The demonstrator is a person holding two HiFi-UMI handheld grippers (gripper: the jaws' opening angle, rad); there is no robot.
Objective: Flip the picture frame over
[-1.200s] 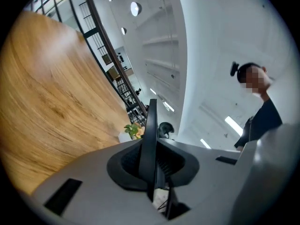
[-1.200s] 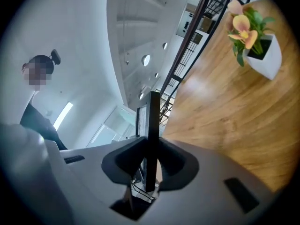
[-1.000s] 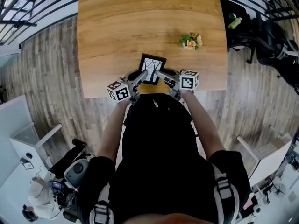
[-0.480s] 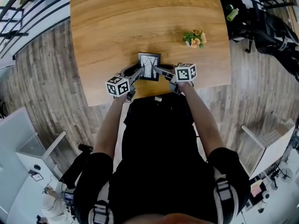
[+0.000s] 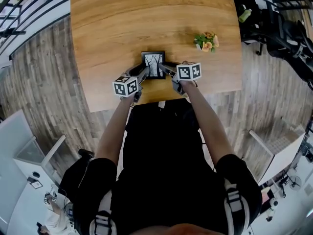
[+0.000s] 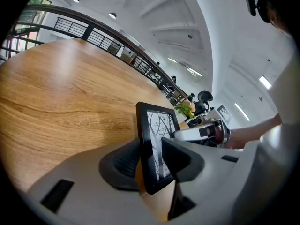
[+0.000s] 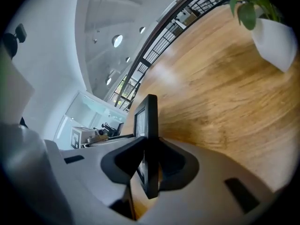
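The black rectangular picture frame with a bare-tree print (image 5: 153,65) is held tilted, print towards the person, by the brown wooden table (image 5: 122,28)'s near edge. The left gripper (image 5: 144,72) and right gripper (image 5: 164,67) each pinch one side edge so it can pivot. Both pairs of jaws have just been easing wider around it.

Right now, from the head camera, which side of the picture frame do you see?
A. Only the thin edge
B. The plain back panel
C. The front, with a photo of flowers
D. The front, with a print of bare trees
D: in the head view the picture frame turns its black-bordered front, with the bare-tree print, up to the camera.
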